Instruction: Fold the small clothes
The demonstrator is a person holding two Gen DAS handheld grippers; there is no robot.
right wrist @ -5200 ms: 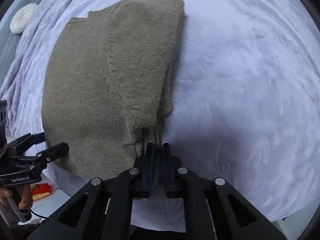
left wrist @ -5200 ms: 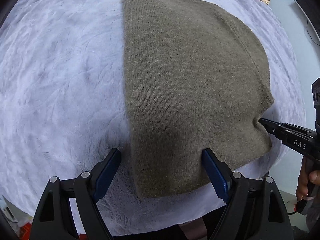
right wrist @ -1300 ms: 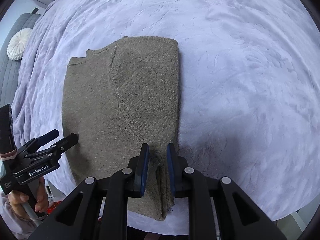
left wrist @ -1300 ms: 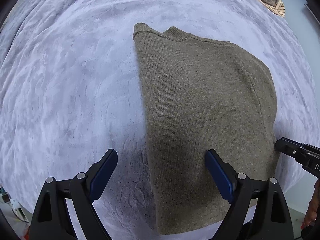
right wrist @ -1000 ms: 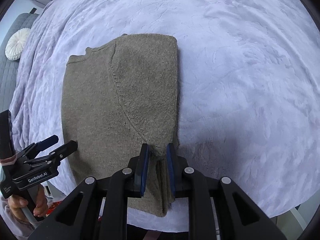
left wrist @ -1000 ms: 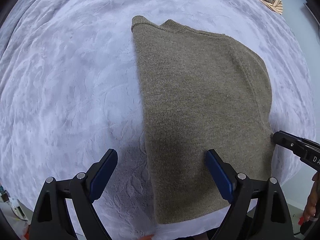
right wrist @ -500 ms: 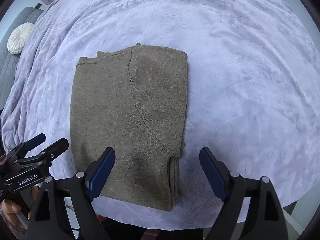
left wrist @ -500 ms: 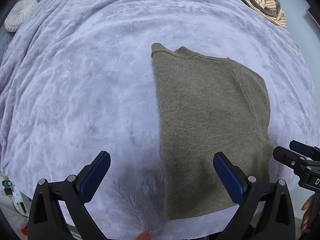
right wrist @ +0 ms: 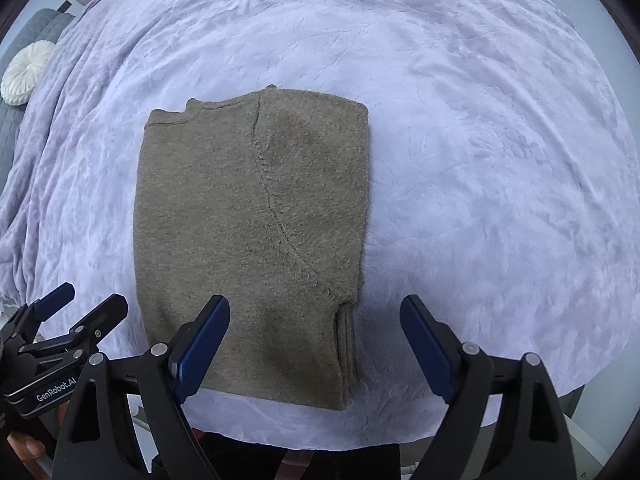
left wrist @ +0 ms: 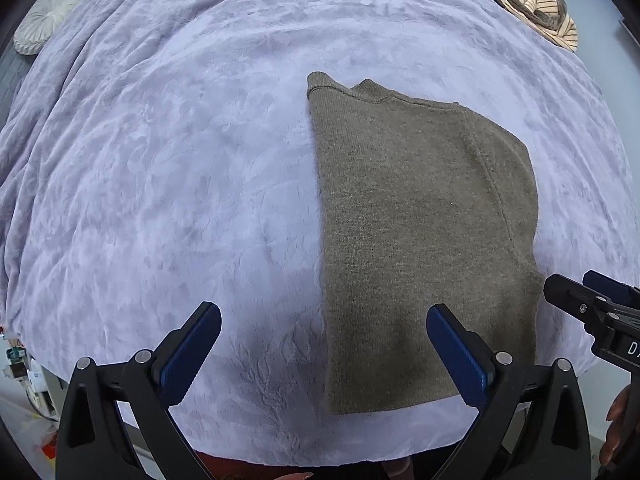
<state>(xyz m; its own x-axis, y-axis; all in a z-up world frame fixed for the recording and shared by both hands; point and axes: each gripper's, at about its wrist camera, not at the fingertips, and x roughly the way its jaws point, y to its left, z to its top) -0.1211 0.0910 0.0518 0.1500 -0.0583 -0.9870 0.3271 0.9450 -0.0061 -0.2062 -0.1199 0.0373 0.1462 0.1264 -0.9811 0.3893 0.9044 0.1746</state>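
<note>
Both of your grippers are released and hold nothing; left gripper [left wrist: 323,350] has its fingers spread wide over the sweater's left edge, right gripper [right wrist: 314,350] has just been opening, fingers now spread across the lower right corner with no fabric pinched between them; both point down at the bed, likely because you've let go of the fold and are checking it; the olive knit sweater [right wrist: 250,236] lies flat on the lavender blanket [right wrist: 480,160] near the front edge of the bed, folded to a narrow rectangle; collar ribbing at the far end, a curved sleeve seam running down the top face, stacked layers showing at the near right corner; edges look fairly square, no big wrinkles; one more crosswise fold is probably next; striped garment [left wrist: 532,0] sits well apart at the far corner.
</note>
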